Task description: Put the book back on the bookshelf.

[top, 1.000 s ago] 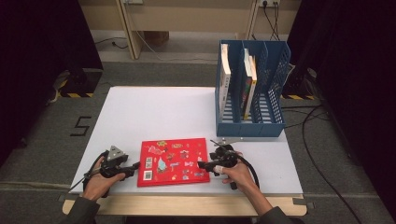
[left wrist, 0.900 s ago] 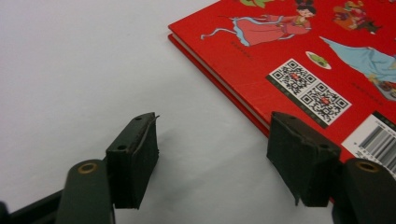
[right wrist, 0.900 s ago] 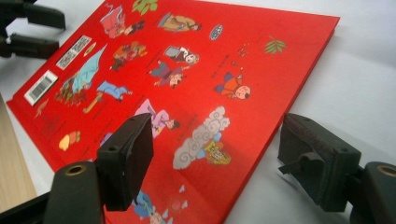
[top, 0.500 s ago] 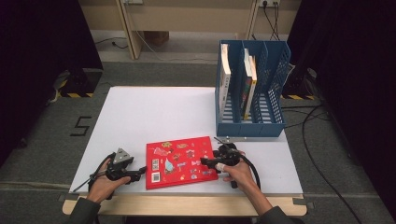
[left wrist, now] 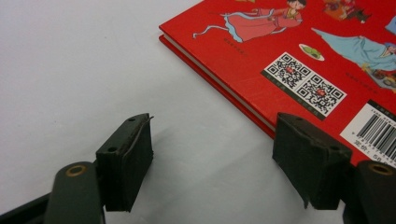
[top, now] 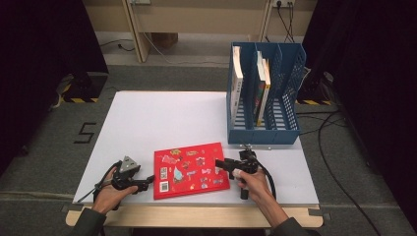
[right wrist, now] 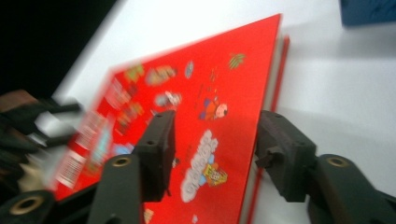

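Note:
A red picture book (top: pixel 191 169) lies flat near the table's front edge. My left gripper (top: pixel 149 180) rests at its left edge, pointing right. In the left gripper view that gripper (left wrist: pixel 212 135) is open over bare table, its jaws having just been opening. The book's corner (left wrist: pixel 299 56) reaches its right jaw. My right gripper (top: pixel 220 163) points left at the book's right edge. In the right gripper view that gripper (right wrist: pixel 212 126) has just been closing; one jaw is over the red cover (right wrist: pixel 201 84) and the other stands beside the edge. A gap still shows.
A blue file rack (top: pixel 263 93) holding a few upright books stands at the table's back right, just behind my right hand. White table (top: pixel 162 118) stretches behind and left of the book. The table's front edge is close below both hands.
The book has slid a little to the right. My right gripper has moved in over its right edge and its jaws have narrowed. The left gripper has followed the book slightly.

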Tool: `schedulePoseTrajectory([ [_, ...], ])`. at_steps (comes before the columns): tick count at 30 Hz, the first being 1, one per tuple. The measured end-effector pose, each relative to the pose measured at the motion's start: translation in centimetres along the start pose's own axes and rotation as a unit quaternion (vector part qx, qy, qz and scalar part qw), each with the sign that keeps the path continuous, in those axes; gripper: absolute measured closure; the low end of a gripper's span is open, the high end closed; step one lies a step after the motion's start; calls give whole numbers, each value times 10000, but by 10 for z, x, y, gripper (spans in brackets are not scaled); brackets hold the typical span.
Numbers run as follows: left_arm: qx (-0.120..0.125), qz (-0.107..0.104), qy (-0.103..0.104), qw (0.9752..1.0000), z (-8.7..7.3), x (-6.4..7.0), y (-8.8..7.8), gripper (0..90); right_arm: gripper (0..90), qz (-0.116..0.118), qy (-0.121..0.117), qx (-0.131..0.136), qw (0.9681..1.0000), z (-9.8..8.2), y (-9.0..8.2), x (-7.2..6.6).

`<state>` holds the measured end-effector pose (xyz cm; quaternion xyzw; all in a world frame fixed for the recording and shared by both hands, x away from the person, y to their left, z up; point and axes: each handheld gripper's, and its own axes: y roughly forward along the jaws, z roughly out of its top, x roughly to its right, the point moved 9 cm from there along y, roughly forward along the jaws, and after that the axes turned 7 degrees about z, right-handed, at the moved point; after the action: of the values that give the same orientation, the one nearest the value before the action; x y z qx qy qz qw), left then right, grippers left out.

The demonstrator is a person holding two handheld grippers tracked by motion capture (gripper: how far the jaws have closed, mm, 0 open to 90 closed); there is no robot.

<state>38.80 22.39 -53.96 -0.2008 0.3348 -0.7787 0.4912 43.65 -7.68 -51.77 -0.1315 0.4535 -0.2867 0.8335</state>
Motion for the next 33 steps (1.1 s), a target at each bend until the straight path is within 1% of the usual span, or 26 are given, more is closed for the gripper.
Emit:
schedulePoseTrajectory([
  [1,-1,10,10,10000,0,0,0,276,511,106,26,70,9999,4,-3,-3],
  [2,1,32,36,10000,0,0,0,279,512,126,-90,109,9998,7,-5,-6],
  [3,20,42,56,10000,1,1,0,282,512,116,-222,134,9996,10,-6,-9],
  [5,29,66,107,9999,1,3,0,293,513,82,-389,154,9991,17,-7,-15],
  [8,51,55,146,9999,3,7,0,339,523,81,-528,158,9984,27,-10,-20],
  [9,74,67,140,9999,4,8,1,342,525,63,-566,150,9983,30,-11,-22],
  [10,60,64,178,9998,5,9,2,342,526,32,-632,99,9980,34,-12,-24],
  [11,73,53,160,9998,5,11,3,343,526,-17,-724,45,9974,37,-13,-26],
  [13,90,69,190,9998,7,13,4,343,526,-102,-888,-23,9960,44,-15,-32],
  [15,106,85,228,9996,7,15,4,344,526,-154,-1070,-96,9941,52,-16,-39],
  [17,133,61,237,9996,8,17,5,369,526,-183,-1255,-179,9918,60,-18,-47],
  [19,156,68,298,9994,9,20,6,376,529,-267,-1366,-254,9899,67,-18,-55],
  [20,177,73,285,9994,11,21,7,373,530,-320,-1448,-286,9885,71,-18,-59],
  [21,159,64,319,9993,11,22,7,370,532,-364,-1575,-318,9863,76,-18,-62],
  [23,191,60,311,9993,12,24,8,370,536,-431,-1683,-382,9841,83,-17,-70],
  [25,201,54,318,9993,13,26,9,370,541,-457,-1851,-425,9807,91,-16,-79],
  [28,210,65,327,9992,15,27,11,357,541,-473,-2124,-524,9746,101,-14,-98],
  [30,227,80,339,9991,16,27,13,310,542,-447,-2277,-553,9711,106,-13,-112],
  [31,218,86,351,9991,16,26,14,285,541,-442,-2367,-545,9690,108,-12,-120],
  [32,212,83,345,9991,17,26,15,262,541,-469,-2485,-580,9657,109,-12,-127],
  [33,238,78,296,9992,18,26,16,247,541,-461,-2596,-593,9628,110,-11,-135],
])
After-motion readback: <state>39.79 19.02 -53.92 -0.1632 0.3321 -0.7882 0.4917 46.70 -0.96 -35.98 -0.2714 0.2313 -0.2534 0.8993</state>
